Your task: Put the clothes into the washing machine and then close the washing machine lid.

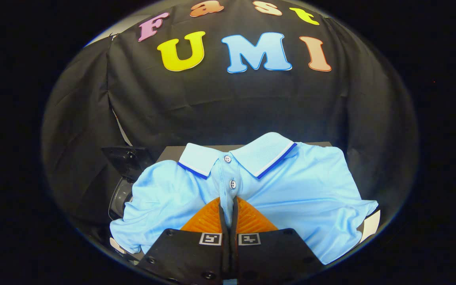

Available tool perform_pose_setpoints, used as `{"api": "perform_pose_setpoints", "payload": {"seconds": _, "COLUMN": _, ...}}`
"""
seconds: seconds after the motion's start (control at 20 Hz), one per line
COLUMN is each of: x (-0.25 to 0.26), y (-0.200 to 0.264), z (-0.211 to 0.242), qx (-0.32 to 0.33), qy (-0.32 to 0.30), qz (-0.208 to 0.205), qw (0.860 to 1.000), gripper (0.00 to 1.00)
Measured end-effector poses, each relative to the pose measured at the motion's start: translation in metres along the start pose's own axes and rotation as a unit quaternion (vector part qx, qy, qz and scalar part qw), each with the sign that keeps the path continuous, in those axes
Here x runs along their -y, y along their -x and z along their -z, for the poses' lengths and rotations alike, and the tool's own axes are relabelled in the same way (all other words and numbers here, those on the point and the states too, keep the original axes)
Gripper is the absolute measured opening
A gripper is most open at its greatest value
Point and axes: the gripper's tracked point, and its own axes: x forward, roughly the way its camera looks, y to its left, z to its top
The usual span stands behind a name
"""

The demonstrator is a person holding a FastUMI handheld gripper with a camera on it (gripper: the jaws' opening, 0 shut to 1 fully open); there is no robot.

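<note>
A light blue polo shirt (291, 186) with a white-and-dark-blue trimmed collar lies spread just ahead of and around my fingers. My gripper (228, 206) is shut on the shirt's button placket, a fold of cloth pinched between both fingers just below the second button. The shirt drapes over a dark flat surface (172, 152) behind it. At the shirt's left side a dark rounded part of the washing machine (119, 194) shows, with a black hinged piece (125, 158) above it. The shirt hides most of the machine.
The black booth cloth (228, 103) hangs close behind the shirt and wraps around both sides. A white edge (370, 225) peeks out under the shirt's right sleeve.
</note>
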Motion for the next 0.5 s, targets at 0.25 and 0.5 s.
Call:
{"api": "perform_pose_setpoints", "payload": {"seconds": 0.25, "x": -0.022, "y": 0.014, "z": -0.014, "qx": 0.029, "qy": -0.017, "qz": 0.002, "qw": 0.999, "gripper": 0.01}}
{"api": "perform_pose_setpoints", "payload": {"seconds": 0.5, "x": -0.064, "y": 0.024, "z": -0.024, "qx": 0.050, "qy": -0.044, "qz": -0.024, "qw": 0.997, "gripper": 0.01}}
